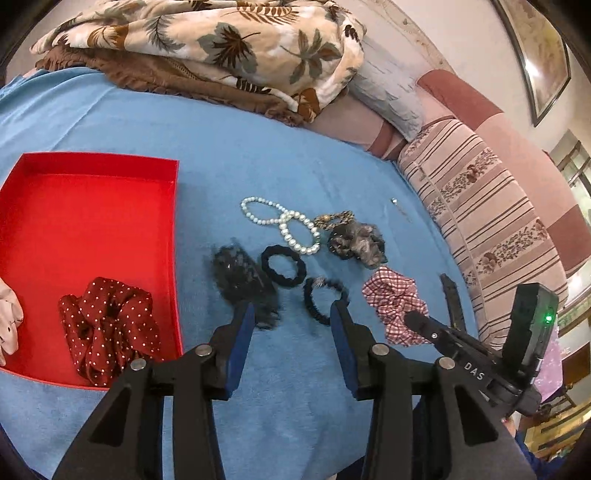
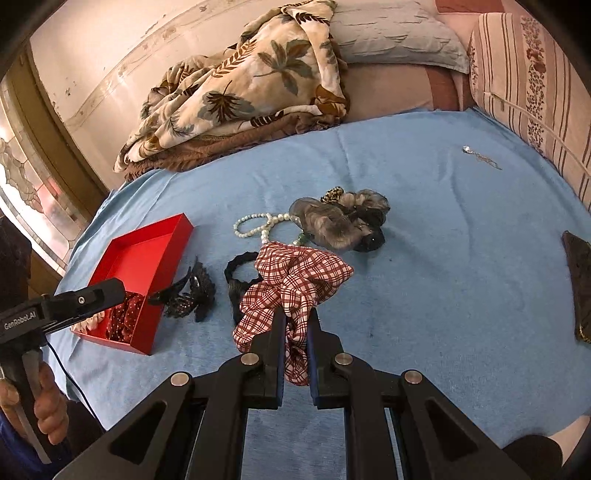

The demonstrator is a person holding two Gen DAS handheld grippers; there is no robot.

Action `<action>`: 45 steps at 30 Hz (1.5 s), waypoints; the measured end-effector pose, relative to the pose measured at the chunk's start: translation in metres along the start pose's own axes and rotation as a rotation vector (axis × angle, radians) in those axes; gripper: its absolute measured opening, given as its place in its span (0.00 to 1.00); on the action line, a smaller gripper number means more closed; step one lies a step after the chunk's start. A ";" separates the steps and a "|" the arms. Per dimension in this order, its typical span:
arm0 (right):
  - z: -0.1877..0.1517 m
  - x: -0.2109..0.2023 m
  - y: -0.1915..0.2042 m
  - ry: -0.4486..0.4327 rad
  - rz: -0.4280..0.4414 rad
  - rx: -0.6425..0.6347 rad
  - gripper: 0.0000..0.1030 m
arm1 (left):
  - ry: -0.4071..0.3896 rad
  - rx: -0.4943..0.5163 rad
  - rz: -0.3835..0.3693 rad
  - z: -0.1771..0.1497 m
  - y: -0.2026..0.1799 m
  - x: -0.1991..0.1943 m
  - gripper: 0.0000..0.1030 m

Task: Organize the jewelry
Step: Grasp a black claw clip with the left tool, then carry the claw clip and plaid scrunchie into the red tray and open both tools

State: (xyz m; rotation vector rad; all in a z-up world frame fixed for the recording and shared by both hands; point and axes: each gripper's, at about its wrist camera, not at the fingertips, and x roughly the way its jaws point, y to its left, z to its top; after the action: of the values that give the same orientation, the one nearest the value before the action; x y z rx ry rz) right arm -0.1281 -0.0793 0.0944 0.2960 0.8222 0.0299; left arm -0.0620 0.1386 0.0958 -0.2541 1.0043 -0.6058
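My left gripper (image 1: 293, 314) is open and empty, hovering over the blue cloth (image 1: 258, 147) between a black lace clip (image 1: 242, 278) and a thin black hair tie (image 1: 325, 301). My right gripper (image 2: 298, 319) is shut on the red checked scrunchie (image 2: 291, 280), which also shows in the left wrist view (image 1: 395, 304). The red box (image 1: 92, 221) holds a dark red dotted scrunchie (image 1: 109, 328) and a pale item at its left edge. Pearl bracelets (image 1: 284, 225), a black scrunchie (image 1: 283, 266) and a grey scrunchie (image 1: 360, 240) lie on the cloth.
A small silver chain (image 2: 480, 157) lies far right on the cloth. A dark flat object (image 2: 581, 288) lies at the right edge. A leaf-print blanket (image 2: 240, 92) and pillows (image 2: 388, 33) are heaped at the back. A striped bolster (image 1: 491, 229) borders the right.
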 end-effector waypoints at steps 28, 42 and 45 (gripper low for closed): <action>-0.016 0.014 -0.051 0.032 0.016 0.099 0.13 | 0.105 0.092 0.299 0.005 -0.027 0.097 0.24; -0.008 0.009 -0.007 0.011 -0.016 -0.053 0.11 | -0.044 0.083 0.179 -0.001 -0.029 0.019 0.04; -0.002 0.009 0.013 0.015 -0.006 -0.094 0.11 | -0.107 0.050 0.155 0.004 -0.017 -0.012 0.04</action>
State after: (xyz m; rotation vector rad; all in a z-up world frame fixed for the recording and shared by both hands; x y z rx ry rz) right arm -0.1219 -0.0648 0.0901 0.2051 0.8337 0.0645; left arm -0.0695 0.1313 0.1149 -0.1614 0.8950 -0.4709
